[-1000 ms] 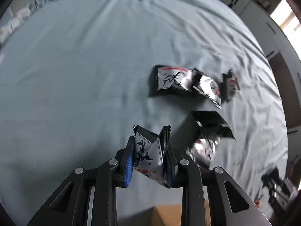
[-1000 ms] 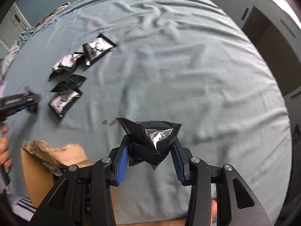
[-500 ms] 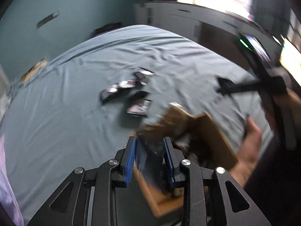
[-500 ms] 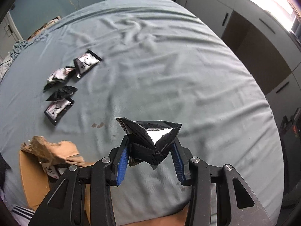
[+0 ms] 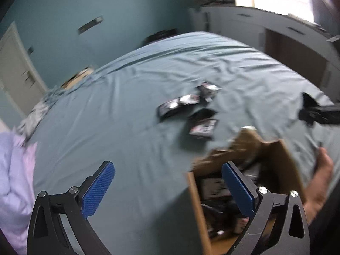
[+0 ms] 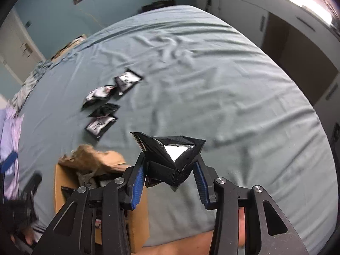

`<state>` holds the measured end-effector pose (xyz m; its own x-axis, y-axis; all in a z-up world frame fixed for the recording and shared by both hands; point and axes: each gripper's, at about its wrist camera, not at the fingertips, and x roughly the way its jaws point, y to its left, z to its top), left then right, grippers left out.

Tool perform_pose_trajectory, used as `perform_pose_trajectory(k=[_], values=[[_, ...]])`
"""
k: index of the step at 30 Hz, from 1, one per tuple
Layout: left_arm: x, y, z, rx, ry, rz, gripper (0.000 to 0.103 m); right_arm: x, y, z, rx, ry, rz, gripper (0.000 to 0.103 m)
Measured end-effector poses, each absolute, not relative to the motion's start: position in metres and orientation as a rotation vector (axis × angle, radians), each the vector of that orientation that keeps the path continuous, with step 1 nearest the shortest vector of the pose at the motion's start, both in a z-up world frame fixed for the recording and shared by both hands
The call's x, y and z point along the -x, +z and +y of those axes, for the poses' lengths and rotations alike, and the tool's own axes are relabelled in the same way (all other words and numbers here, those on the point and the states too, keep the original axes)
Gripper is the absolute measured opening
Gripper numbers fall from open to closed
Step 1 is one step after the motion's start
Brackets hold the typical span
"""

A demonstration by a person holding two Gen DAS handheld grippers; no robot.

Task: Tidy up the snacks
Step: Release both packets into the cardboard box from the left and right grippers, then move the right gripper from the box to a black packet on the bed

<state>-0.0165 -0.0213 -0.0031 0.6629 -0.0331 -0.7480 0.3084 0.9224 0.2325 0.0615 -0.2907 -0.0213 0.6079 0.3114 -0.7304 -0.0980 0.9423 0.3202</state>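
Note:
My left gripper is wide open and empty, its right finger over the open cardboard box at the bed's near edge. Dark snack packets lie inside the box. My right gripper is shut on a black snack packet, held above the bed just right of the box. Several black-and-white snack packets lie loose on the blue-grey bed sheet, beyond the box; they also show in the right wrist view.
A lilac pillow lies at the bed's left side. White cabinets stand to the right of the bed. A door is at the far left. The right gripper's tip shows at the right of the left wrist view.
My left gripper swung from the sheet to the box and opened; the packet it held is gone from its jaws. My right gripper stays shut on its packet and has shifted little.

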Motion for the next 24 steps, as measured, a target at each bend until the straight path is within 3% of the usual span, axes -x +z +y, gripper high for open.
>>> perform_pose_trajectory(k=[14, 19, 24], values=[[-0.003, -0.015, 0.005, -0.256, -0.093, 0.921, 0.103, -0.041, -0.017, -0.257, -0.143, 0.577, 0.879, 0.047], [0.0, -0.013, 0.003, -0.274, -0.101, 0.914, 0.103, -0.061, -0.025, -0.288, -0.442, 0.575, 0.908, 0.063], [0.0, -0.013, -0.001, -0.293, -0.104, 0.911, 0.103, -0.061, -0.026, -0.309, -0.524, 0.512, 0.868, 0.073]])
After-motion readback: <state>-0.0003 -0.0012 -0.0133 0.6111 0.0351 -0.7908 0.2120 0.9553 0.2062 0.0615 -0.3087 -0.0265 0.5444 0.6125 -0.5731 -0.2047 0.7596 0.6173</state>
